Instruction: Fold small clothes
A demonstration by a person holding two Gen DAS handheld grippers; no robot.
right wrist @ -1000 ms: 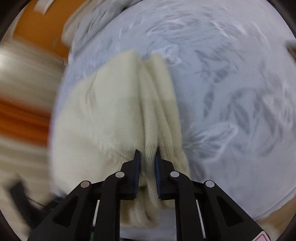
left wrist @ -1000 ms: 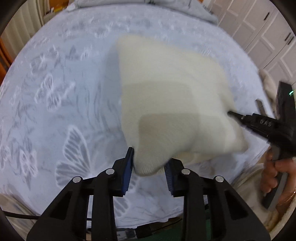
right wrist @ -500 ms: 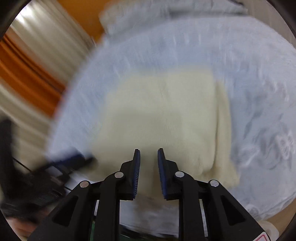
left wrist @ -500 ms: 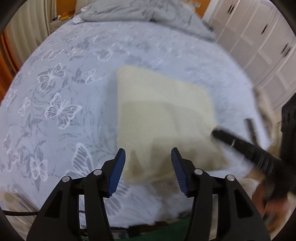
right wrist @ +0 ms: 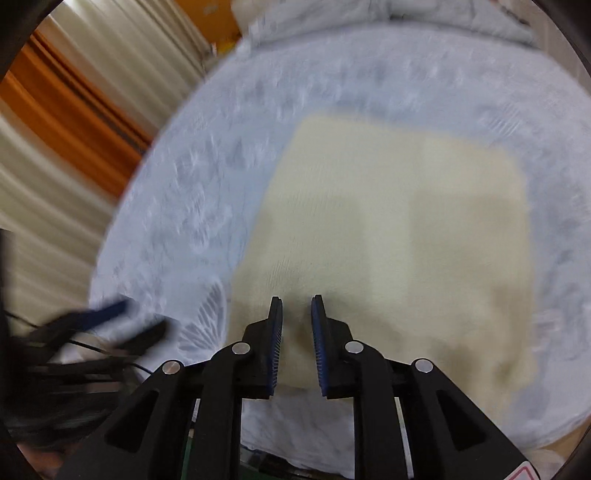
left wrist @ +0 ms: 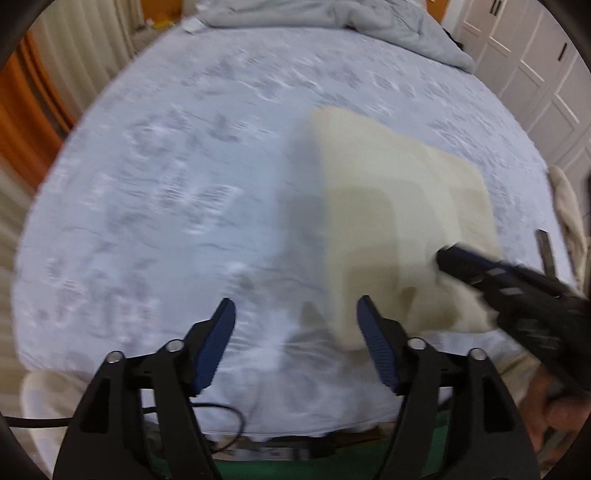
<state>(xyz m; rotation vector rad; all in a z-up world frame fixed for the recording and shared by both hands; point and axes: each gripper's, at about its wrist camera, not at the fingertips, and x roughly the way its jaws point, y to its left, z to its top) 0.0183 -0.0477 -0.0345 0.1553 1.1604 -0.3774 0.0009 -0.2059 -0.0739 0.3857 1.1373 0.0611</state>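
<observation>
A folded garment (left wrist: 399, 206) lies flat on the bed (left wrist: 184, 184), toward its right half and near the front edge. A rumpled blanket (left wrist: 332, 18) is heaped at the far end of the bed. Cupboard doors (left wrist: 535, 74) stand to the right, curtains (right wrist: 74, 110) to the left.

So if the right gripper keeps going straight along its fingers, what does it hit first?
Most likely the cream folded garment, near its front edge. The right gripper, jaws opening with nothing pinched, points down at it; the bedspread lies underneath. Depth is unclear.
</observation>
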